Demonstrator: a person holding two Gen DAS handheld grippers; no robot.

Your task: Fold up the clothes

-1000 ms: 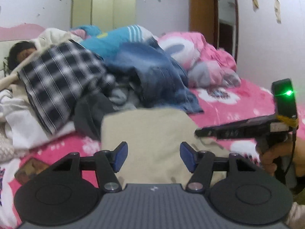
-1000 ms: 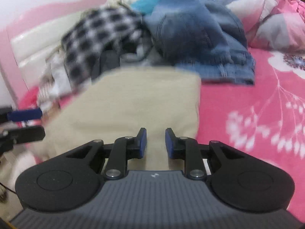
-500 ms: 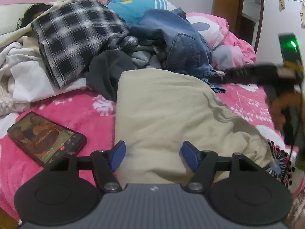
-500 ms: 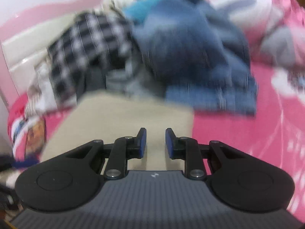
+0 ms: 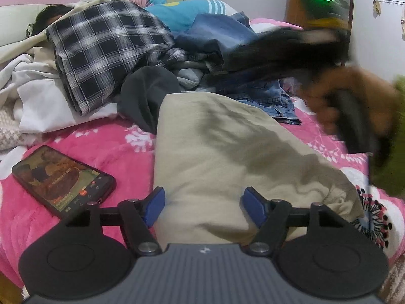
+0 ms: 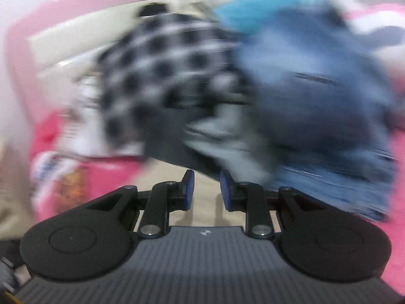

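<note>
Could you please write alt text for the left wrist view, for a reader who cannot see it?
The left hand-held gripper, jaws apart and empty, hovers over a folded beige garment on a pink floral bedspread. A phone lies to its left, unfolded clothes are heaped behind, and the blurred right hand-held gripper crosses at upper right.

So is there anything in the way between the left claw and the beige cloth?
No, nothing visible. The left claw sits right at the near edge of the beige cloth, its blue fingers either side of the fabric. The phone lies off to the side.
</note>
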